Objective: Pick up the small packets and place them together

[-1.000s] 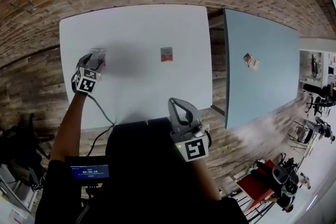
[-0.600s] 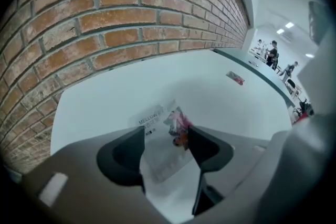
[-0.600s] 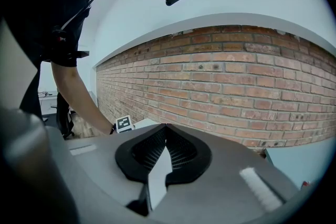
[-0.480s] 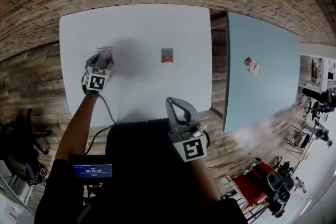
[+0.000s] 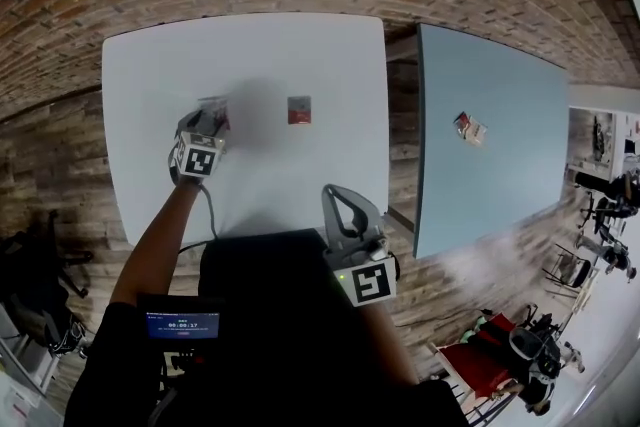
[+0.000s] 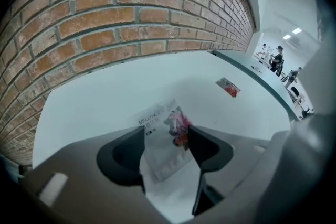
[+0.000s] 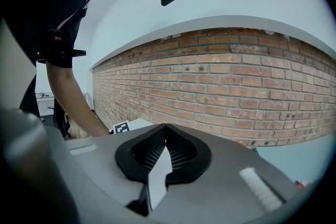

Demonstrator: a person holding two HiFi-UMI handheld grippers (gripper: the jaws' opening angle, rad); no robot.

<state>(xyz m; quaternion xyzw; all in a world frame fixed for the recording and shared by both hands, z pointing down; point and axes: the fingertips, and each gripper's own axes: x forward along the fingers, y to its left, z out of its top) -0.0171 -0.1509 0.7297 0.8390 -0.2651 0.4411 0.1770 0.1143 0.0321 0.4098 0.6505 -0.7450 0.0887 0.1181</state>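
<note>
My left claw (image 6: 167, 135) is pinched on a clear packet (image 6: 157, 131) (pink sweets inside, I think; the print is blurry) at the white table (image 5: 140, 65). The red packet (image 5: 299, 109) lies apart at its 3 o'clock in the head view. My right claw (image 7: 165, 150) is closed on itself at the table's 6 o'clock edge.

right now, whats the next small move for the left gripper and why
Probably move the left gripper rightward in the head view and set its clear packet down beside the red packet. The clear packet is clamped between its jaws over the white table, while the red packet lies alone further right, clearly apart. The right gripper is shut and empty.
</note>
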